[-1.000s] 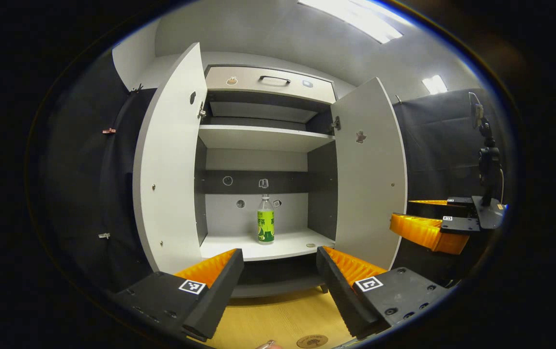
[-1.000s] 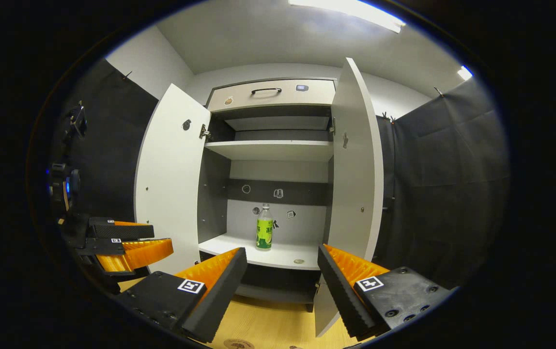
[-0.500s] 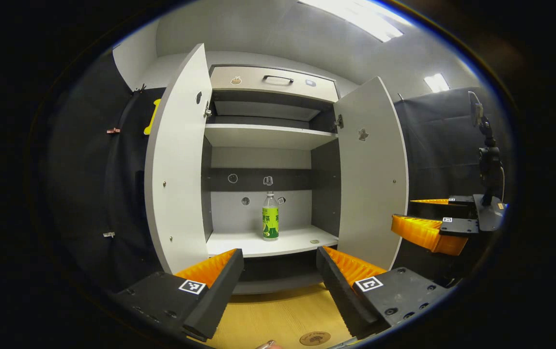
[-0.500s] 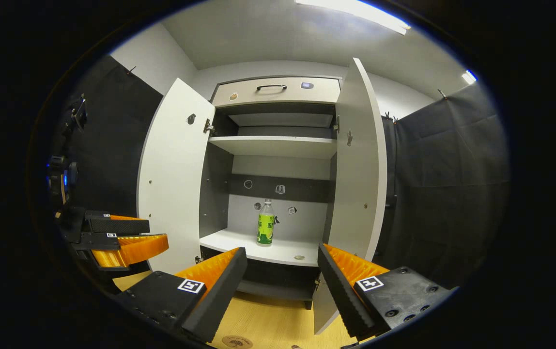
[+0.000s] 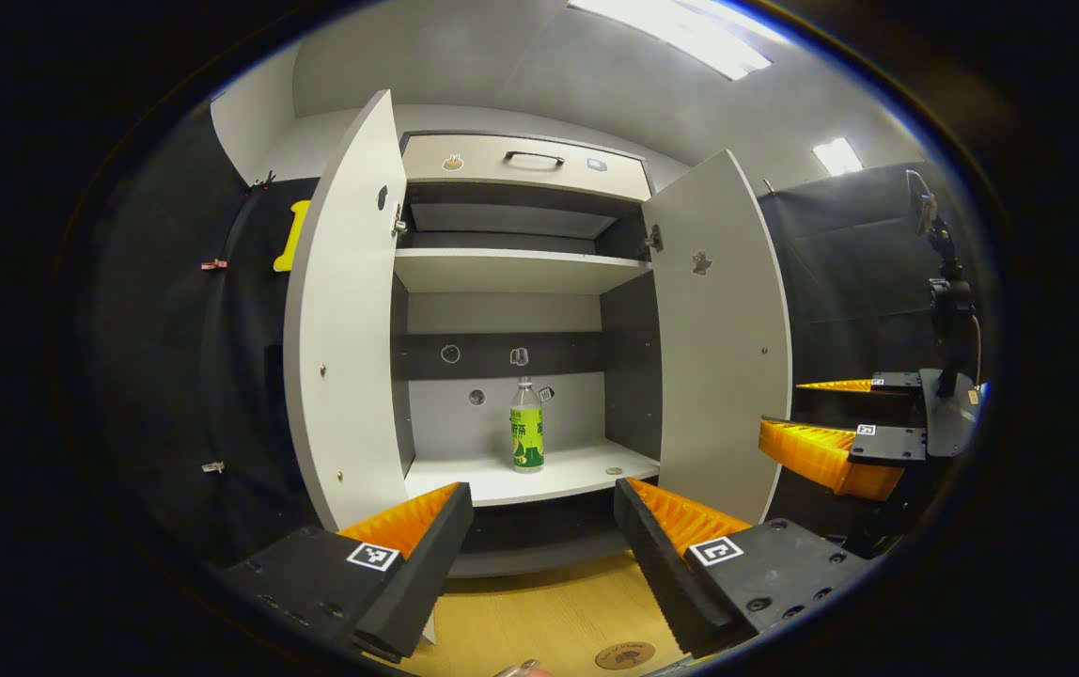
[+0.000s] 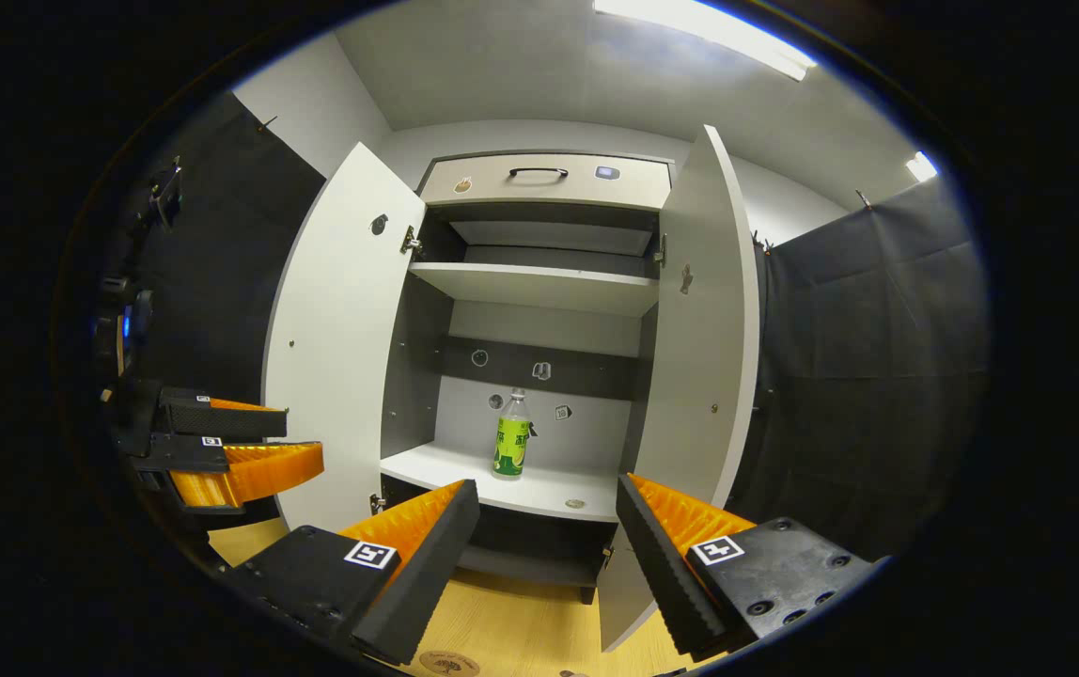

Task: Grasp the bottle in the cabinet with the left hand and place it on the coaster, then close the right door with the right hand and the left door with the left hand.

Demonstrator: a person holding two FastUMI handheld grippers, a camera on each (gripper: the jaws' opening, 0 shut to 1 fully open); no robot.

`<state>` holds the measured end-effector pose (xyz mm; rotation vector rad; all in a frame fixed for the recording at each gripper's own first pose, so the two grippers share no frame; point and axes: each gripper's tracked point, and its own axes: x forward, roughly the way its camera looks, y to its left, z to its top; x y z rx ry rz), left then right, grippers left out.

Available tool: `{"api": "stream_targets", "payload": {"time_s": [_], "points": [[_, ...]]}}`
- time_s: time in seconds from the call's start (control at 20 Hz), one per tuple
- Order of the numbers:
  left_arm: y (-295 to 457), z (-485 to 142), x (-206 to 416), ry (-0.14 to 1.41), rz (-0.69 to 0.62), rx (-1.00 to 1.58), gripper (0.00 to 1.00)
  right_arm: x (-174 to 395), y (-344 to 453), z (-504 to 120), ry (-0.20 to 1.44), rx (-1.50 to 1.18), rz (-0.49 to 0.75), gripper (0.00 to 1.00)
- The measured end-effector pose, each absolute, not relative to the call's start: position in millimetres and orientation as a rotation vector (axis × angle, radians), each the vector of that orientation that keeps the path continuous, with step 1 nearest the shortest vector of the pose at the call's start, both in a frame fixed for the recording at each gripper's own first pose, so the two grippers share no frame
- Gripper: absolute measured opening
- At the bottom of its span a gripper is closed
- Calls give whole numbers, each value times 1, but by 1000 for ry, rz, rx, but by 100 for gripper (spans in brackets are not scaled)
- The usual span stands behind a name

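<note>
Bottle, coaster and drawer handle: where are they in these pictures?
Bottle [image 5: 527, 440]: left gripper view, on its green label.
Coaster [image 5: 625, 655]: left gripper view, middle of the round disc on the wooden surface.
Drawer handle [image 6: 538, 173]: right gripper view, middle of the dark bar.

- Ceiling lights glare white overhead in both views.
- The cabinet interior is evenly lit, darker under its shelves.
- Fisheye distortion bows the doors.
- Focus is sharp throughout.
</note>
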<state>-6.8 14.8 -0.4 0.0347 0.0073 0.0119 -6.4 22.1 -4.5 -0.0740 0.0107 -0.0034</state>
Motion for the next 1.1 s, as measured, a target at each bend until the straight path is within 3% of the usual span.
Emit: {"api": "stream_targets", "payload": {"time_s": [0.5, 1.1], "points": [[17, -2, 100, 10, -35, 18, 96, 58, 3, -9, -2, -57, 30, 98], [42, -8, 247, -35, 8, 6, 95, 122, -13, -28, 9, -57, 130, 98]]}}
